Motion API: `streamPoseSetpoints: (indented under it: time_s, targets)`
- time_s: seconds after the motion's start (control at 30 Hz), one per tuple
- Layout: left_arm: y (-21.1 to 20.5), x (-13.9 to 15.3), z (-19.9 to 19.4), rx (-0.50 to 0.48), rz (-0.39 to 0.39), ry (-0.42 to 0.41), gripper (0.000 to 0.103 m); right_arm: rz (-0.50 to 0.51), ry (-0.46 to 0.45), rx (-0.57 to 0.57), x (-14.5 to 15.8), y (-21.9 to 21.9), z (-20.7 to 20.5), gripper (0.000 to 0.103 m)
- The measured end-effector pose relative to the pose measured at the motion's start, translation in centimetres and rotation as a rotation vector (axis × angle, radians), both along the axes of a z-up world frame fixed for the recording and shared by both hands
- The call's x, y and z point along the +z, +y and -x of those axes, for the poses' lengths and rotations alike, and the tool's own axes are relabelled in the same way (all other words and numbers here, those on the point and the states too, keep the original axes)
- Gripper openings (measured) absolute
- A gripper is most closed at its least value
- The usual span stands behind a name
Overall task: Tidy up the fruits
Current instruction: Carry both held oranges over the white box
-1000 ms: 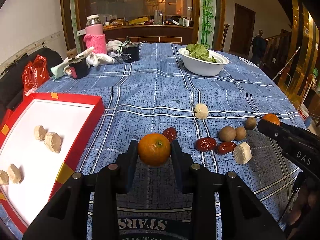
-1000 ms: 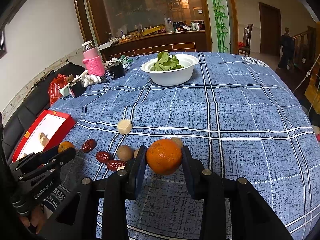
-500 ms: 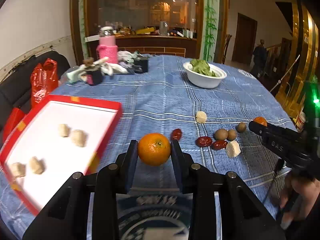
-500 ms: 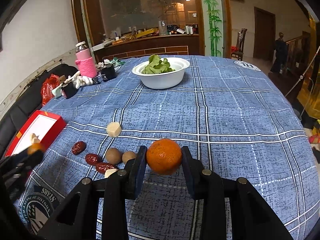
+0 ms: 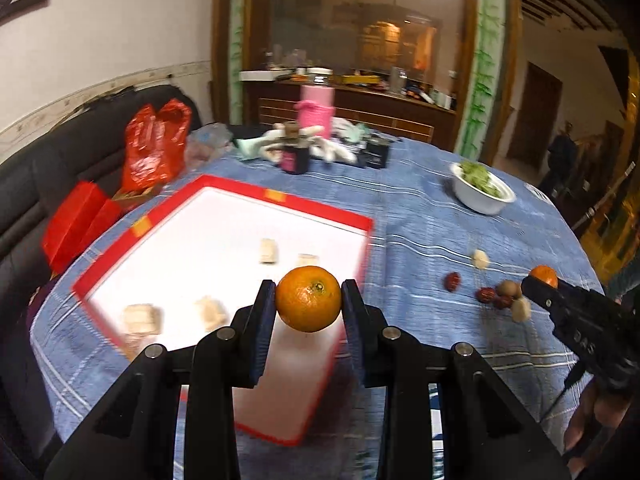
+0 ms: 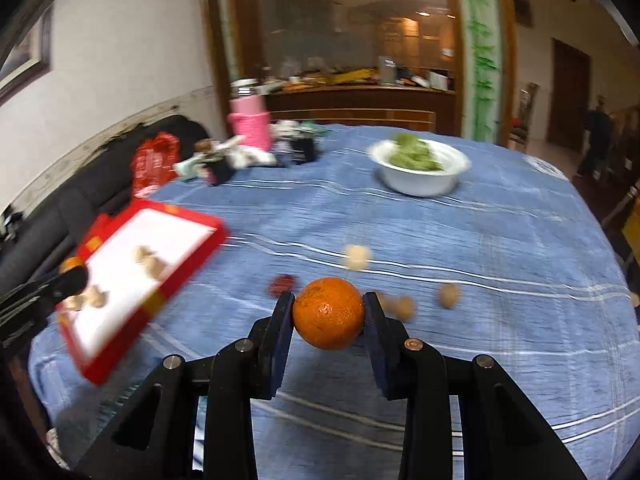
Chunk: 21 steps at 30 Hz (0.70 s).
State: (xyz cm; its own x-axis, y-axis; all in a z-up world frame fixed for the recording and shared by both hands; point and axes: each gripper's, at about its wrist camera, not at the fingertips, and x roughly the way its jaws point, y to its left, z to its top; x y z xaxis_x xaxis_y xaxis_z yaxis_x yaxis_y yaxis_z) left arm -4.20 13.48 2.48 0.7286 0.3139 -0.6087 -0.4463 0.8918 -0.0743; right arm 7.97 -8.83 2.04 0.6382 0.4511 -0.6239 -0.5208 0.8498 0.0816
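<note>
My left gripper is shut on an orange tangerine and hangs above the near right part of a red-rimmed white tray. Several pale lumps lie in that tray. My right gripper is shut on a second tangerine above the blue checked tablecloth. In the left wrist view the right gripper shows at the right edge with its tangerine. Red dates, brown round fruits and pale lumps lie loose on the cloth between tray and right gripper.
A white bowl of green leaves stands at the far right of the table. A pink bottle, dark jars and white cloths crowd the far left. A red plastic bag rests on a dark sofa beside the table.
Both grippers, each still holding its tangerine, have swung left and risen a little. The left one has come from over the cloth to over the tray.
</note>
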Motion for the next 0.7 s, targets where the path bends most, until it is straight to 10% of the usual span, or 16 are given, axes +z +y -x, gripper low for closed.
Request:
streamPoseSetpoints:
  time_s: [0.7]
  targets:
    - [10.0,-2.0,0.1,0.115,0.082,0.052,0.031,-0.029,0.043,0.328,0.5,16.9,5.4,0.035]
